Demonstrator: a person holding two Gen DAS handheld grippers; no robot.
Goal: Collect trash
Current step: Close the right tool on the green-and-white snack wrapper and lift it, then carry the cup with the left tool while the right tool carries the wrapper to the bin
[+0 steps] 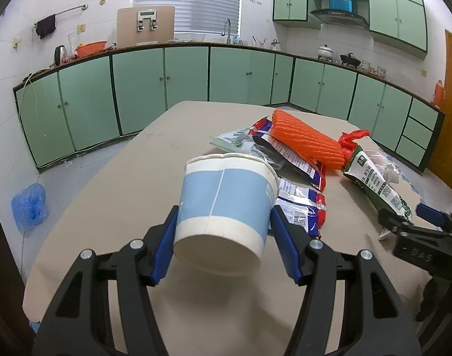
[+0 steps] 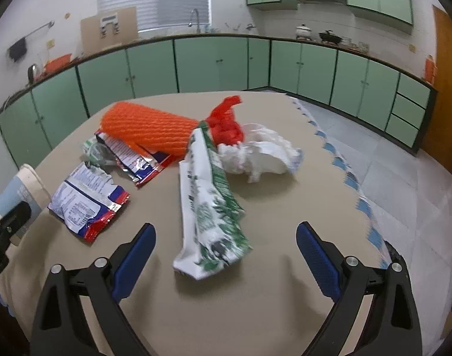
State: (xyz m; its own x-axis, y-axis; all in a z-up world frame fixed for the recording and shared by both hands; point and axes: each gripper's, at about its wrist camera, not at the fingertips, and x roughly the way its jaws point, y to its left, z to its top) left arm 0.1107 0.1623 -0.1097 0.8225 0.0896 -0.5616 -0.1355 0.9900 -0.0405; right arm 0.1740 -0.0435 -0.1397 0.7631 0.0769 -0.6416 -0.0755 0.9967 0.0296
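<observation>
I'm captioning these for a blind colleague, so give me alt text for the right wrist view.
The right gripper, open, hovers over a beige table with a green and white wrapper lying between its blue fingers. Beyond lie an orange mesh sleeve, crumpled white paper and a red and blue snack bag.

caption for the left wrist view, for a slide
Left gripper holds a tilted blue-and-white paper cup above the table, wrappers and orange foam netting beyond.
</observation>
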